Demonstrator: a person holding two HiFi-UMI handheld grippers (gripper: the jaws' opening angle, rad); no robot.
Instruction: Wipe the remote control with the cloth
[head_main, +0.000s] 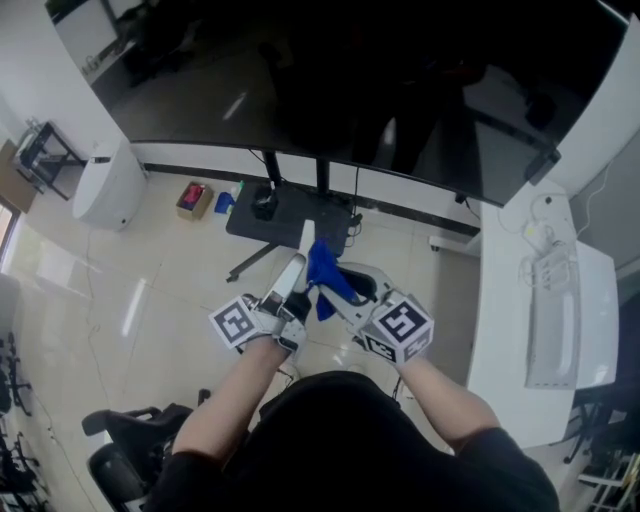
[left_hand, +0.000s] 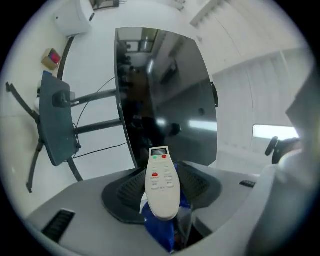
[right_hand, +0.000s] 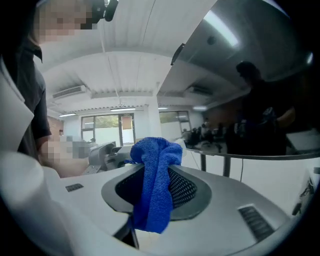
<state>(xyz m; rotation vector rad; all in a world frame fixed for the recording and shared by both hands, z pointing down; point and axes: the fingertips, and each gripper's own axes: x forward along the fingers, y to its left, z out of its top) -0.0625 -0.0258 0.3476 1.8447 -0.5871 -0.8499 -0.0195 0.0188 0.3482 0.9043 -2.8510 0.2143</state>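
Note:
In the head view both grippers are held up close together over the floor. My left gripper (head_main: 288, 300) is shut on a white remote control (head_main: 297, 262), which sticks out forward past the jaws. In the left gripper view the remote (left_hand: 161, 182) lies button side up between the pads of that gripper (left_hand: 162, 202), with blue cloth (left_hand: 160, 230) bunched just under its near end. My right gripper (head_main: 347, 300) is shut on a blue cloth (head_main: 326, 270), whose free end touches the remote's right side. The cloth (right_hand: 155, 182) hangs folded over the right gripper (right_hand: 155, 197).
A large black screen (head_main: 350, 80) on a wheeled stand with a dark base (head_main: 285, 215) stands ahead. A white desk (head_main: 520, 330) runs along the right. A white appliance (head_main: 108, 185) and a red box (head_main: 193, 198) sit on the floor at left, a black chair (head_main: 125, 450) at lower left.

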